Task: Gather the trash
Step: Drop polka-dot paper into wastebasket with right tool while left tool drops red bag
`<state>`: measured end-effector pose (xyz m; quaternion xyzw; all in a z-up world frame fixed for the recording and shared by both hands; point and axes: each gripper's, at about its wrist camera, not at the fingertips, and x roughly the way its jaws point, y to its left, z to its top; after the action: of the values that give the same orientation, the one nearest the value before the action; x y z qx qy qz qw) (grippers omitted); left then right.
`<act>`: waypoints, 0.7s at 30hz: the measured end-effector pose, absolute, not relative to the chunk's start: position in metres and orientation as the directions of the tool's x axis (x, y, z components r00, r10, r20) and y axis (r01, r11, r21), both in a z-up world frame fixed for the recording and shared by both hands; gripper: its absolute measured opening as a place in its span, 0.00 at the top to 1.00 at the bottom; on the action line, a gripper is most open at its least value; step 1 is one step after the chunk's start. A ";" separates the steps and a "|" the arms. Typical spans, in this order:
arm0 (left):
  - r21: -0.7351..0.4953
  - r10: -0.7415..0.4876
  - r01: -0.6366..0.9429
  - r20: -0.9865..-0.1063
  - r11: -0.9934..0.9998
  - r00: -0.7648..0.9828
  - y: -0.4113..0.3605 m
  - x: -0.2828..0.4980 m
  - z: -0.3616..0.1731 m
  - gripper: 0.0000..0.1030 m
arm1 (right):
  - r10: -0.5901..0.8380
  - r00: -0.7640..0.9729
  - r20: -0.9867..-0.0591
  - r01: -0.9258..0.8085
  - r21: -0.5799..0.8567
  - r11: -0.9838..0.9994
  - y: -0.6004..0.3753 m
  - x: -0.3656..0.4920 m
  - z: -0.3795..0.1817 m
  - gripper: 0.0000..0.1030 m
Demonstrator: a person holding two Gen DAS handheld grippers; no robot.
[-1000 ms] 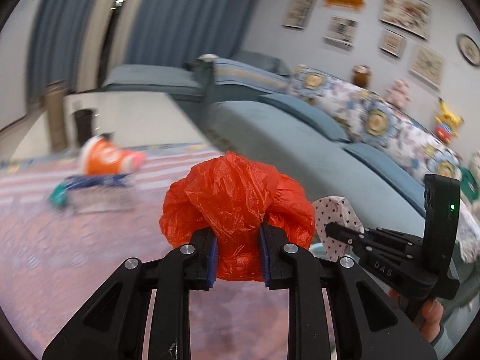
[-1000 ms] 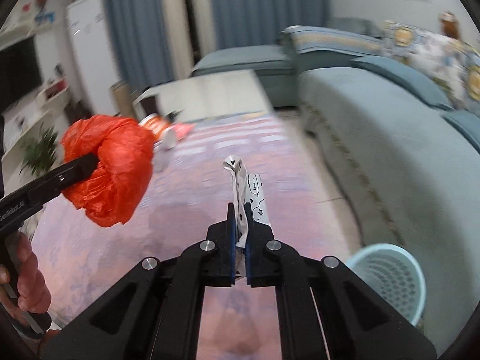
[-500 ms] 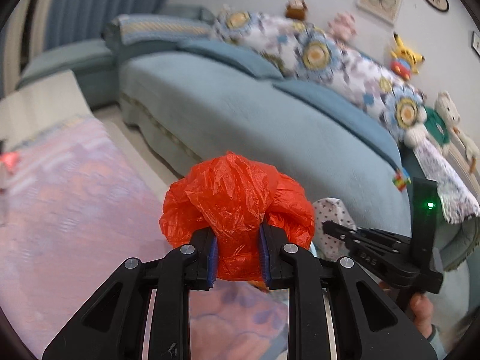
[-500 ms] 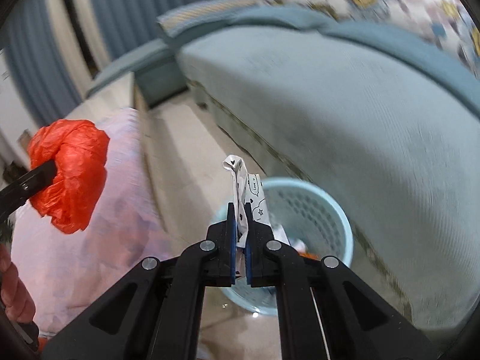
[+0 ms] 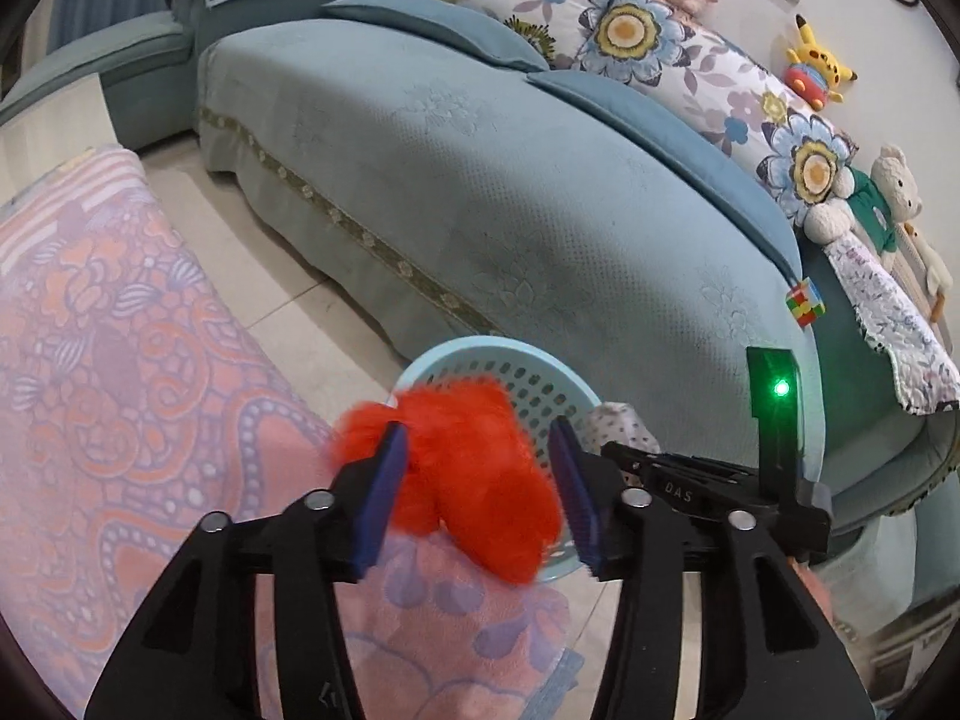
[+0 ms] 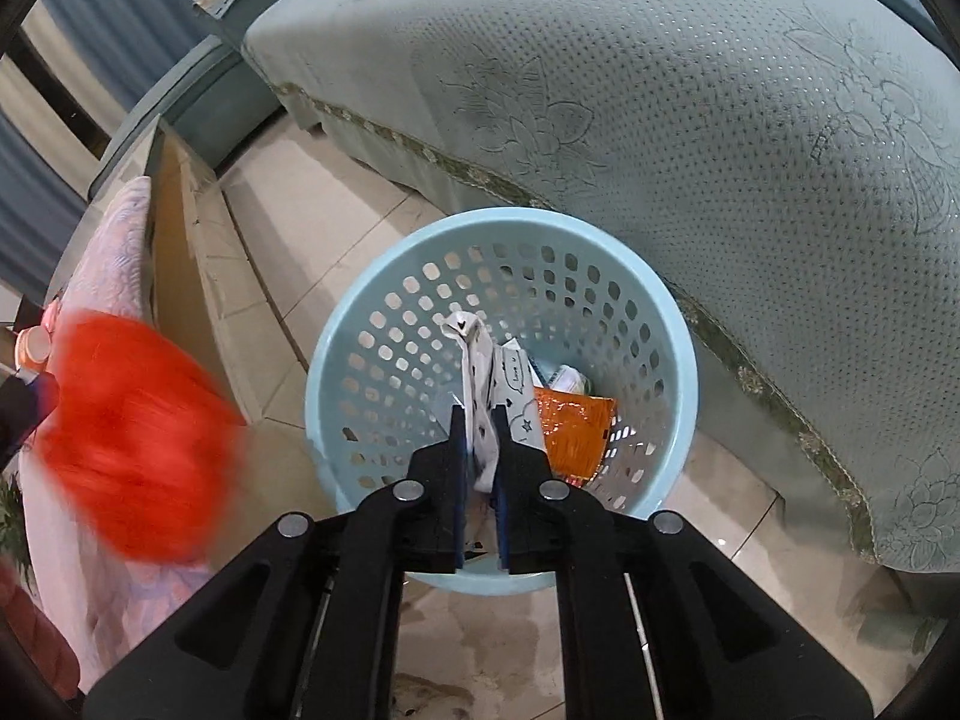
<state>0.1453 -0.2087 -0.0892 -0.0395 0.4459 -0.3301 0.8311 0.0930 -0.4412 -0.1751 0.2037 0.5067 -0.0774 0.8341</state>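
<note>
left gripper (image 5: 477, 483) jaws spread, red bag (image 5: 474, 474) blurred, loose between them | right gripper (image 6: 480, 468) pinching patterned wrapper (image 6: 480, 414) over basket (image 6: 336, 372), frame centre | risk: bag sits at basket's near rim, may land on rug (image 5: 120, 360)

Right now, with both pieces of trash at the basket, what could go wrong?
The blurred red bag is leaving the open left gripper off to the side of the basket, so it may miss and land on the rug. The patterned wrapper may snag between the right gripper fingers.
</note>
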 end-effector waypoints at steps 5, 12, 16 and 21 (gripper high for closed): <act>-0.360 -0.589 0.510 -0.697 0.781 0.409 -0.197 0.142 -0.075 0.43 | 0.053 0.493 -0.869 0.339 0.247 0.908 -0.438 0.090 -0.166 0.57; -0.342 -0.576 0.497 -0.676 0.798 0.460 -0.163 0.131 -0.053 0.43 | 0.095 0.596 -0.798 0.225 0.280 0.933 -0.403 0.086 -0.123 0.56; -0.340 -0.553 0.449 -0.642 0.826 0.531 -0.117 0.126 -0.034 0.39 | 0.144 0.670 -0.729 0.094 0.275 0.957 -0.358 0.091 -0.089 0.56; -0.322 -0.476 0.351 -0.603 0.879 0.640 -0.044 0.123 -0.014 0.35 | 0.243 0.722 -0.648 -0.099 0.251 0.963 -0.281 0.106 -0.050 0.56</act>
<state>0.1225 -0.0442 -0.0144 -0.0876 0.3565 -0.2295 0.9014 0.1056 -0.2811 -0.0503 0.0997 0.3614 0.0929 0.9224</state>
